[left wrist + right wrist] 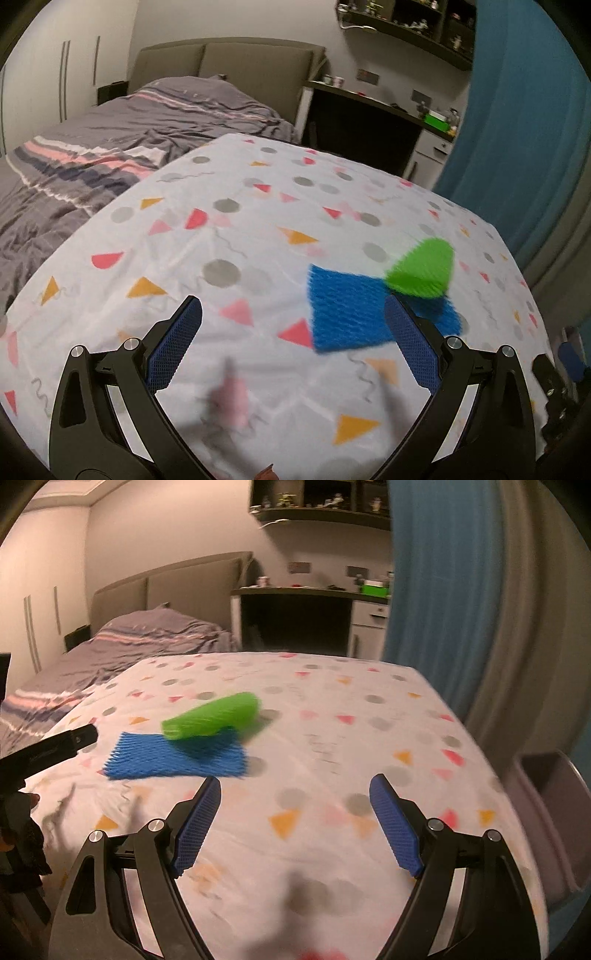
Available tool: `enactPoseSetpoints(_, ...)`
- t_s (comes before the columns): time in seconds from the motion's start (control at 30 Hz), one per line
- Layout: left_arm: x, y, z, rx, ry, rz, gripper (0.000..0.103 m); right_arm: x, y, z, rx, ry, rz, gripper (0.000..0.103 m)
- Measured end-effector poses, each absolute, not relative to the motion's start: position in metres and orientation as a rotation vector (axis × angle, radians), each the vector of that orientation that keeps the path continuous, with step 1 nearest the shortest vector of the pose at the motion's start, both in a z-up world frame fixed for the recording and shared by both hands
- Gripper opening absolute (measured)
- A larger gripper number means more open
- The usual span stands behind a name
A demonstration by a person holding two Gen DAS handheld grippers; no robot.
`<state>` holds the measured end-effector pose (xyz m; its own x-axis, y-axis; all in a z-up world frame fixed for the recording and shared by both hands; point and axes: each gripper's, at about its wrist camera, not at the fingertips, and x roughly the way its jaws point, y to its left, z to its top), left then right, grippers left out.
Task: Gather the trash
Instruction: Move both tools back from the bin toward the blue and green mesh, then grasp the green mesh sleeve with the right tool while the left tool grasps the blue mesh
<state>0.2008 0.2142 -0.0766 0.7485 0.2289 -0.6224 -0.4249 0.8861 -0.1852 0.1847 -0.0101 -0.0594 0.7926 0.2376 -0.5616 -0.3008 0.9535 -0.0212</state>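
Both grippers empty, jaws wide: left gripper (293, 321), right gripper (295, 797). Trash mid-table on cloth (332, 738): green net (212, 716) rolled, lying across flat blue net (173, 757). Looks like light, soft, squashy foam mesh. Pinch green roll across middle; take blue by edge.

Foam roll (212, 716) atop foam sheet (155, 758) — on table (332, 738)
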Motion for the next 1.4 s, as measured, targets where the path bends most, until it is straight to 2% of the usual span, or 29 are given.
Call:
enactPoseSetpoints(0.33,0.216,0.246,-0.084,-0.382,0.614,0.424,0.097,0.225,0.071,-0.071,-0.175,0.604,0.355,0.080)
enactPoseSetpoints(0.5,0.212,0.252,-0.084,-0.413,0.592,0.423,0.097,0.247,0.091,-0.077,-0.174,0.651,0.364,0.071)
enactPoseSetpoints(0.6,0.212,0.253,-0.086,-0.427,0.594,0.410,0.097,0.256,0.100,-0.080,-0.187,0.676,0.359,0.055)
enactPoseSetpoints(0.67,0.213,0.253,-0.086,-0.424,0.600,0.397,0.097,0.262,0.105,-0.083,-0.191,0.702,0.359,0.033)
enactPoseSetpoints(0.7,0.214,0.250,-0.086,-0.419,0.605,0.384,0.097,0.263,0.106,-0.084,-0.195,0.708,0.358,0.026)
enactPoseSetpoints(0.73,0.214,0.249,-0.087,-0.414,0.609,0.377,0.097,0.263,0.106,-0.085,-0.199,0.709,0.358,0.015)
enactPoseSetpoints(0.77,0.215,0.247,-0.087,-0.409,0.611,0.369,0.097,0.263,0.106,-0.085,-0.201,0.708,0.359,0.009)
enactPoseSetpoints(0.83,0.217,0.243,-0.087,-0.397,0.620,0.350,0.097,0.260,0.103,-0.083,-0.203,0.690,0.354,0.005)
enactPoseSetpoints(1.4,0.259,0.187,-0.106,-0.279,0.807,0.198,0.097,0.210,-0.002,-0.050,-0.093,0.577,0.285,0.003)
